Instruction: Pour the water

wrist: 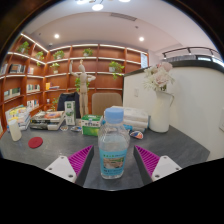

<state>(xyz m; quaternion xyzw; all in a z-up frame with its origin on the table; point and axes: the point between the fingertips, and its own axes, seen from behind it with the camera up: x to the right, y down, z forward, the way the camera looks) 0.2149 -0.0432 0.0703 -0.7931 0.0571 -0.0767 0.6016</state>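
1. Bottle (113,148) front and centre: clear plastic, standing upright on the grey tabletop (180,140).
2. Pale blue cap sits on top, so it's closed.
3. A light blue label wraps the lower body; print too small to read.
4. The clear upper part lets the background through; water level can't be told.
5. It stands between the two fingers of the gripper (113,160), pink pads either side.
6. There's a visible gap at each side, left pad and right pad both off the plastic, jaws spread wide.
7. The bottle rests on its own base, not lifted, not tilted.
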